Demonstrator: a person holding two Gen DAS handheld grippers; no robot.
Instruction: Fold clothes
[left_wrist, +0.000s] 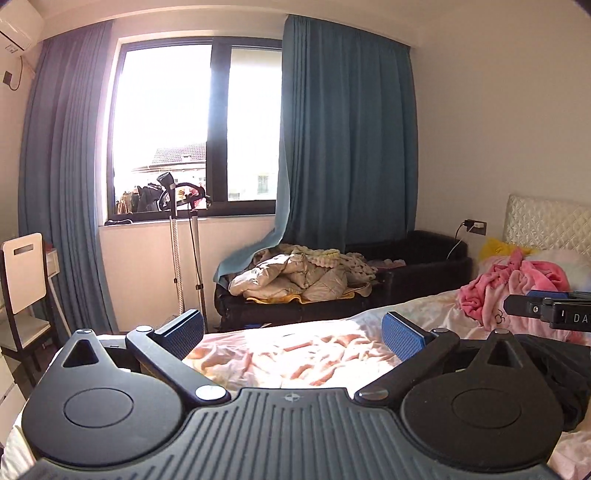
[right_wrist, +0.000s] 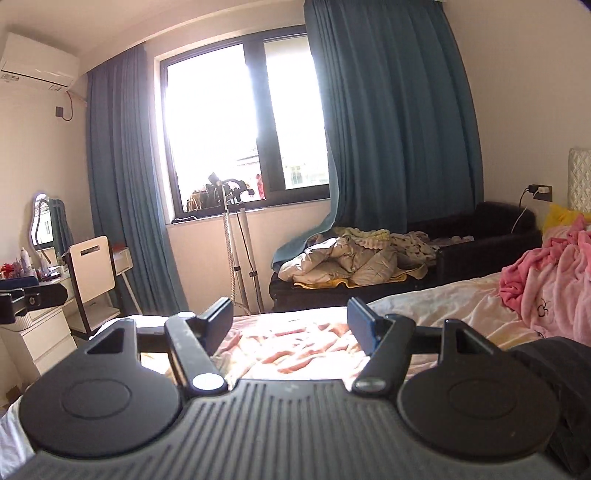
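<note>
My left gripper (left_wrist: 295, 334) is held up over the bed (left_wrist: 280, 354), its jaws wide apart with nothing between them. My right gripper (right_wrist: 291, 326) also hangs above the bed (right_wrist: 295, 347), open and empty, its jaws narrower. A pile of pink clothes (left_wrist: 517, 291) lies near the headboard, and shows in the right wrist view as the pink clothes (right_wrist: 546, 284). A black garment (left_wrist: 557, 373) lies on the bed to the right of both grippers, seen again as the black garment (right_wrist: 550, 369). Each gripper's tip shows at the edge of the other's view.
A black sofa (left_wrist: 424, 273) heaped with beige bedding (left_wrist: 295, 277) stands beyond the bed under blue curtains (left_wrist: 347, 129). A garment steamer stand (left_wrist: 184, 236) is at the window. A white chair (right_wrist: 92, 277) and a dressing table (right_wrist: 37, 295) are at the left.
</note>
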